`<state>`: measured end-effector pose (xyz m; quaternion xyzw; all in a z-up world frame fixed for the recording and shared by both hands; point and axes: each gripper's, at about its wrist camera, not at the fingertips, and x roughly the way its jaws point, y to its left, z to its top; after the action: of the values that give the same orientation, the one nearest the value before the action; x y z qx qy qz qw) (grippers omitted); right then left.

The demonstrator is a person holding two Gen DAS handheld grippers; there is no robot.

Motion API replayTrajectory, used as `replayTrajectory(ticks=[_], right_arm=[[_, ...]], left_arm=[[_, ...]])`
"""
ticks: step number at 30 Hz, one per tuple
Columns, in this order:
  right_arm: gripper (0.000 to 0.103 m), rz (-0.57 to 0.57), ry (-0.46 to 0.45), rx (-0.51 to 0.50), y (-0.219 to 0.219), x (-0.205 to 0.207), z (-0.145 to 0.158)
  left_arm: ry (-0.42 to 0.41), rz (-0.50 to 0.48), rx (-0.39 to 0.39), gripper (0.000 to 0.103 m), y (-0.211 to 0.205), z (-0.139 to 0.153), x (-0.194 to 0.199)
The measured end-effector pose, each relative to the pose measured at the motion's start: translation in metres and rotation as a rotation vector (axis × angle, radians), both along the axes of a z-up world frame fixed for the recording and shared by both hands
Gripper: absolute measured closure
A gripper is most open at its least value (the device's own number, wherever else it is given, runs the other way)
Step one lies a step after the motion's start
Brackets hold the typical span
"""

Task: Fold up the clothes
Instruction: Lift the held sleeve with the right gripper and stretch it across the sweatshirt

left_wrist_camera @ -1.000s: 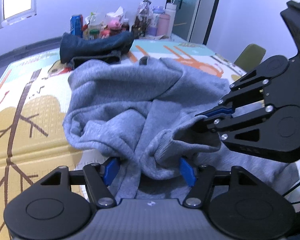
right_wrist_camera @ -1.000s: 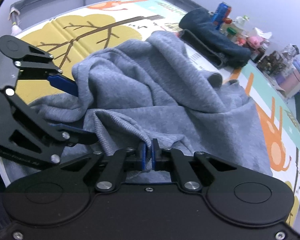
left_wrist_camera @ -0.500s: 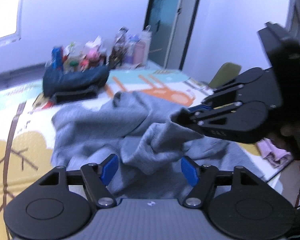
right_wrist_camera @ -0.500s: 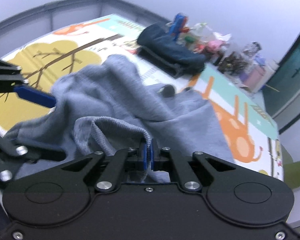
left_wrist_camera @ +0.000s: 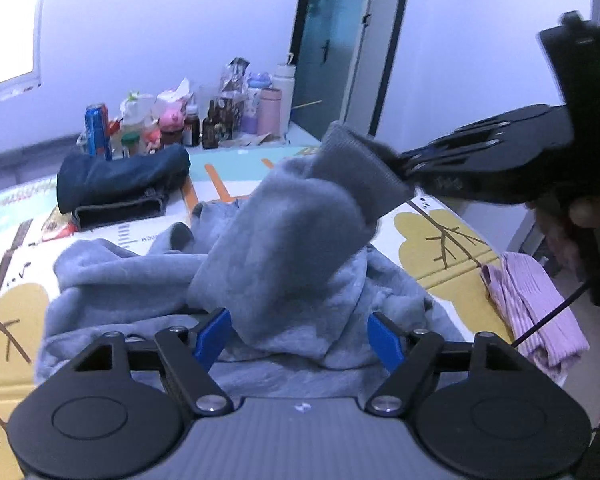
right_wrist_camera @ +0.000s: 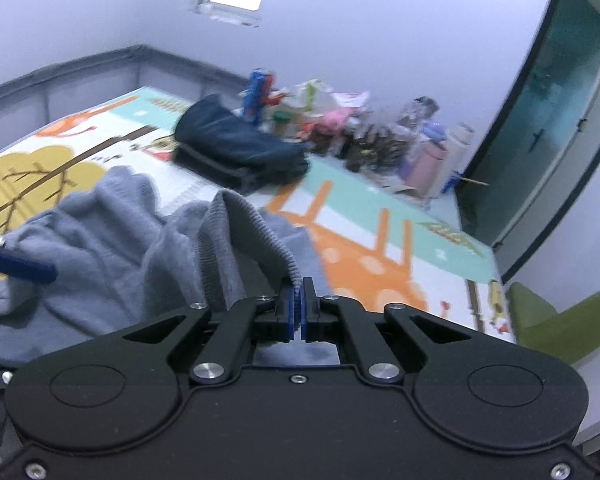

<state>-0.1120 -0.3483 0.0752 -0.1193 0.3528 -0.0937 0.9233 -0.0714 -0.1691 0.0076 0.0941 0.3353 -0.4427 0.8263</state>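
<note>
Tabletop, printed play mat (right_wrist_camera: 364, 240): grey sweatshirt (left_wrist_camera: 148, 280) heaped. Your right tool (right_wrist_camera: 299, 314), clamped on its ribbed cuff (right_wrist_camera: 256, 232), has raised the sleeve; left tool (left_wrist_camera: 296, 336), just widened, grips nothing. Sleeve ready for straightening.

Sweatshirt (left_wrist_camera: 276, 240) heaped on the near part of the mat (left_wrist_camera: 452, 248). Folded garment (left_wrist_camera: 120, 184) lies beyond it, far left. Bottles and cans (left_wrist_camera: 220, 116) stand behind that garment, along the far edge. Striped cloth (left_wrist_camera: 536, 304) hangs off the mat's right edge.
</note>
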Motion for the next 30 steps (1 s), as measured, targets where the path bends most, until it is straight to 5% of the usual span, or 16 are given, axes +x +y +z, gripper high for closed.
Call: replayTrajectory(ticks=[8, 30], right_arm=[[0.101, -0.139, -0.043, 0.018, -0.085, -0.016, 0.008], [0.101, -0.549, -0.075, -0.015, -0.289, -0.109, -0.018]], left_arm=[[0.099, 0.06, 0.007, 0.026, -0.045, -0.008, 0.006], [0.068, -0.012, 0.108, 0.026, -0.158, -0.024, -0.048]])
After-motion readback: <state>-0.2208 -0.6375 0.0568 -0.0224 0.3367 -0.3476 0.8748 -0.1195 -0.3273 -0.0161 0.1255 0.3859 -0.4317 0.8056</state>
